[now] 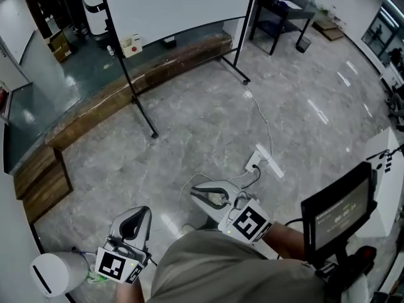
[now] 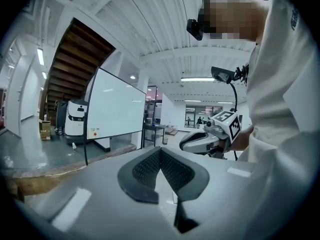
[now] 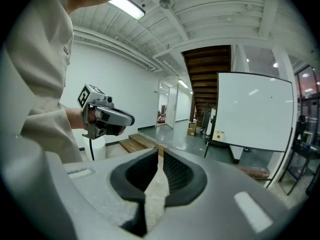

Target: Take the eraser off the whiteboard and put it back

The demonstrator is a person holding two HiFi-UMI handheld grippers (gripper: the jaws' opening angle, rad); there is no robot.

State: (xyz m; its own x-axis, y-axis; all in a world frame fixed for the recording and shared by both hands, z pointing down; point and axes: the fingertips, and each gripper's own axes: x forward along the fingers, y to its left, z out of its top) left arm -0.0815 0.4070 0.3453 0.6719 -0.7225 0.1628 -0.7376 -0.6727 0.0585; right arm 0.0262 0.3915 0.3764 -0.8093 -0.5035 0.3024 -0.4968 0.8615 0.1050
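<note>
Both hand-held grippers are held close to the body over the grey marbled floor [image 1: 208,125], well apart from the board. The left grey two-jaw gripper [image 1: 145,210] is seen closed, its ribbed pads met with nothing between them. A small cream block with a red dot [image 1: 131,45], taken to be the eraser, is stuck at the lower left corner of the large white whiteboard [image 1: 177,5] on its black stand. That placing fits both an eraser yet to be lifted and one already returned. The right grey gripper [image 1: 194,190] is likewise closed and empty.

If the board is approached, a foot could be caught by the raised brown wooden kerb [image 1: 88,113], by the black stand leg [image 1: 143,106], or, further right, by the white power strip and cable [image 1: 265,163] laid across the floor. With shut jaws, the eraser could be knocked down rather than gripped. A hard push could also set the free-standing board rocking.
</note>
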